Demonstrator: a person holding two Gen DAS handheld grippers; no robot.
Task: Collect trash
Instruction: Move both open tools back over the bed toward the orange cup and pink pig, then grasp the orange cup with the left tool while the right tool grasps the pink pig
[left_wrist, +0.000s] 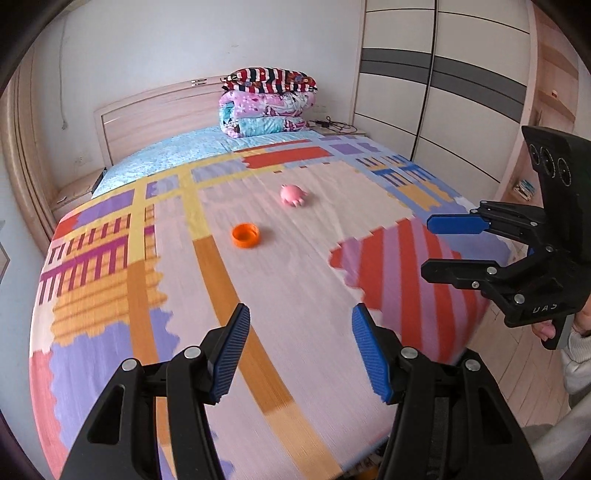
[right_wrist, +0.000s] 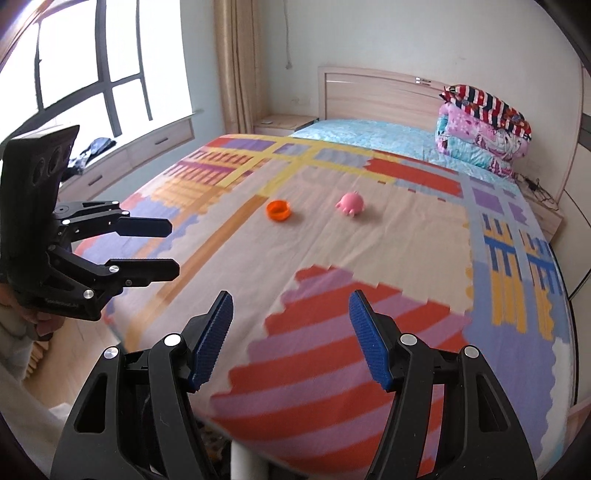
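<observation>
On the wide bed with its patchwork-patterned cloth cover (left_wrist: 295, 280), both targets lie mid-bed, well beyond the left gripper (left_wrist: 301, 350) and right gripper (right_wrist: 291, 336), both spread wide and empty. The round pink rubber toy (left_wrist: 293, 194) may be rolled away if nudged; the small orange plastic cap (left_wrist: 245, 235), nearer the foot, may be pushed into the soft cloth.

On the bed (left_wrist: 295, 295) before you: cap (left_wrist: 245, 235) nearer and left, toy (left_wrist: 293, 194) beyond it to the right, folded quilts (left_wrist: 267, 101) stacked at the headboard (left_wrist: 155, 118).
</observation>
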